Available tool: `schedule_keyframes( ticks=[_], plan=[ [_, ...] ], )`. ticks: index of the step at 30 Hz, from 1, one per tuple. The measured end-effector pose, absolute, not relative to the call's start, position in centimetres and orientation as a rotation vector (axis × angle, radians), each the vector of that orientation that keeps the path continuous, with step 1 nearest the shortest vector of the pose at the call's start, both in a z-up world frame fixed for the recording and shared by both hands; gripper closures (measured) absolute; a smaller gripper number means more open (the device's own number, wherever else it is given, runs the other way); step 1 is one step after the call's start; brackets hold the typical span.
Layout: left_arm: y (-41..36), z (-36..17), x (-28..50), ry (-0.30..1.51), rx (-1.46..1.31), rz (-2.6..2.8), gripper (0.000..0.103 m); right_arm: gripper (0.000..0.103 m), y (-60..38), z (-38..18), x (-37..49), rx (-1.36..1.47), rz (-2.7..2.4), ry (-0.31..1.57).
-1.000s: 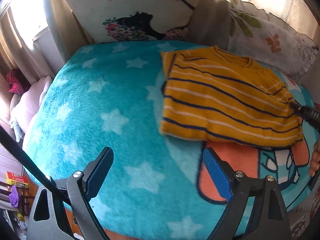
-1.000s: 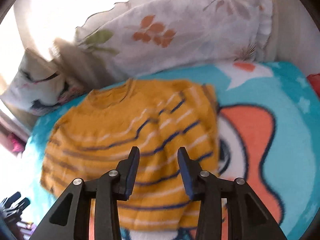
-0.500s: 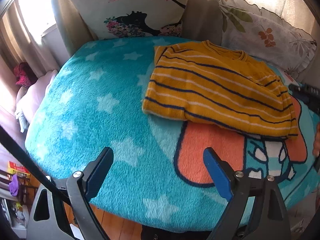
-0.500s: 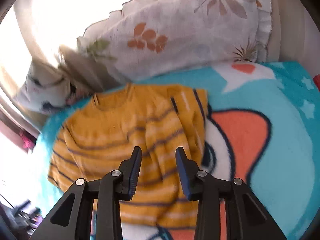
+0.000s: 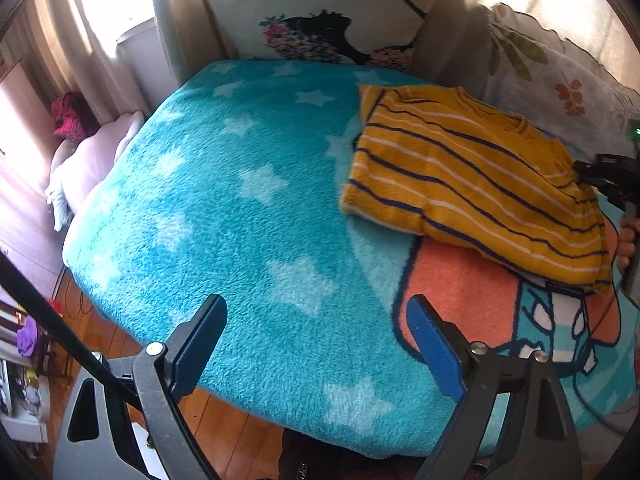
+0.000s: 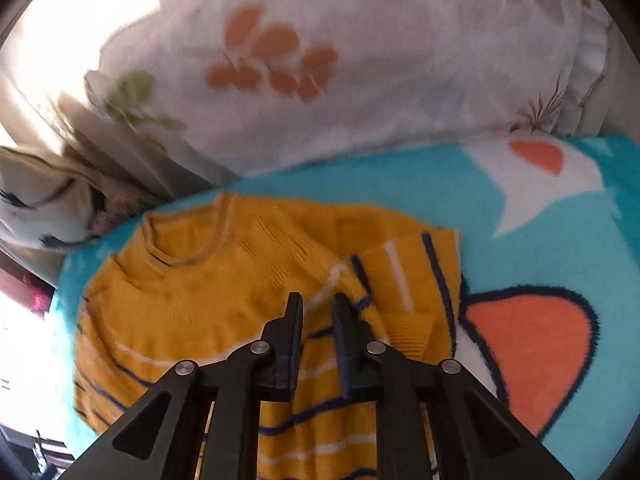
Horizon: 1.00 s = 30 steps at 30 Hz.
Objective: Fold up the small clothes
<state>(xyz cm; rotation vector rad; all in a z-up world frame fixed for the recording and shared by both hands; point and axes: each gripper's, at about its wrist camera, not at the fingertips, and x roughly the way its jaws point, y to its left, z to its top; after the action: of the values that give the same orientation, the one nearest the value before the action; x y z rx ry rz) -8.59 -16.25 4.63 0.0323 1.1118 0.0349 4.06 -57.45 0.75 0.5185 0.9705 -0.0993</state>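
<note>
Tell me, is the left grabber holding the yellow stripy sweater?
No, the left gripper is wide open over the blue blanket, apart from the sweater.

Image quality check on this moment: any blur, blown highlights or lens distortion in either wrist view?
Left wrist view: sharp; the window at upper left is blown out, fisheye bows the blue blanket; the striped sweater reads clearly. Right wrist view: motion blur smears the floral pillow and the sweater's stripes, the upper left corner is washed to white, while the right gripper stays crisp.
</note>
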Motion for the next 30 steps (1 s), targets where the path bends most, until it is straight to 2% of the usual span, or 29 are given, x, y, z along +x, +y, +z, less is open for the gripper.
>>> schedule_keyframes(
  ticks=[3,7,11,14,15,22,30],
  plan=[
    [-16.1,4.3,-8.1,1.126,0.018,0.034,0.013,0.080,-56.0,1.2,2.3,0.556,-0.020,0.952],
    [-17.2,4.2,-7.5,1.130,0.032,-0.003,0.013,0.075,-54.2,-2.1,0.8,0.479,0.019,1.025],
    [-18.6,4.0,-7.3,1.138,0.065,-0.048,0.013,0.076,-55.6,-0.5,-0.9,0.519,0.024,0.988],
    [-19.2,3.7,-7.2,1.150,0.069,-0.066,0.013,0.055,-57.9,1.2,-3.5,0.533,-0.036,0.933],
    [-19.4,3.6,-7.1,1.152,0.069,-0.069,0.013,0.054,-58.9,1.4,-4.5,0.555,-0.055,0.926],
    [-21.1,3.4,-7.3,1.157,0.066,-0.102,0.013,0.051,-63.8,-0.4,-10.5,0.739,-0.120,0.943],
    [-23.8,3.7,-8.6,1.149,0.110,-0.142,0.013,0.051,-63.7,-1.7,-13.4,0.818,-0.091,0.949]
  ],
)
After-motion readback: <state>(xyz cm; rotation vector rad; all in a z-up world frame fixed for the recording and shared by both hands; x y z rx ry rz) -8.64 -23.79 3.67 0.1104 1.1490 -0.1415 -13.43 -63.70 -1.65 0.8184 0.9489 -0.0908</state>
